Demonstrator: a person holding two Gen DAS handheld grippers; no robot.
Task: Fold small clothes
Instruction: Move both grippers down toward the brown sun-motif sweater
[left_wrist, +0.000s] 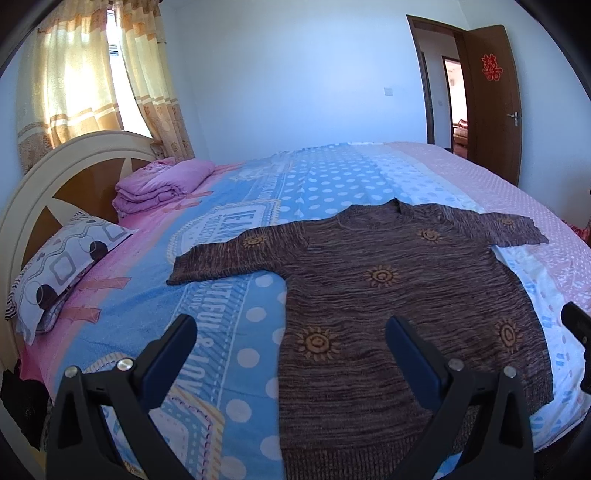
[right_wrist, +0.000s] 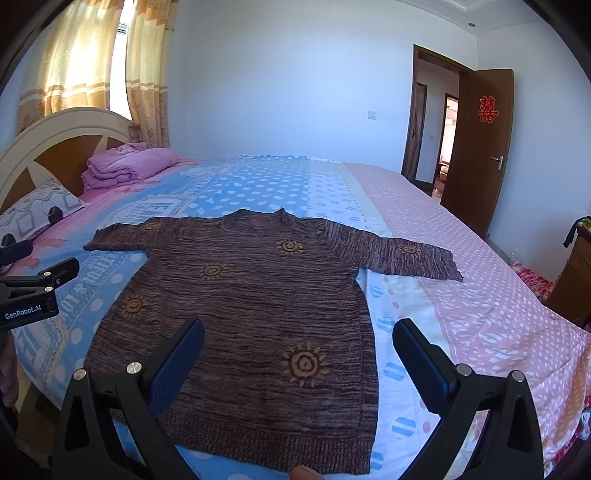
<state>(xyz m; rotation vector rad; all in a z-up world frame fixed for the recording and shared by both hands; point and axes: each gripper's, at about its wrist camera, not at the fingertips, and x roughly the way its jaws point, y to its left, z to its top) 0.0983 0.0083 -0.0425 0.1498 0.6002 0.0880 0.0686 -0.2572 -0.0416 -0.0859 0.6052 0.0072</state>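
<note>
Seemingly at the outset, a brown knitted sweater (left_wrist: 388, 295) is seen spread flat on the patterned bedspread (left_wrist: 240, 295), both sleeves laid out to the sides and no fold yet made. The left gripper (left_wrist: 291, 332) and the right gripper (right_wrist: 299, 332) are held above the hem end, jaws spread wide, nothing gripped by either. Every fold, by the look of it, is left to be done.

Sunlit curtains (left_wrist: 74, 81) hang behind the bed's headboard (left_wrist: 55, 177); pale walls (left_wrist: 295, 74), brown door (left_wrist: 491, 103) open.
</note>
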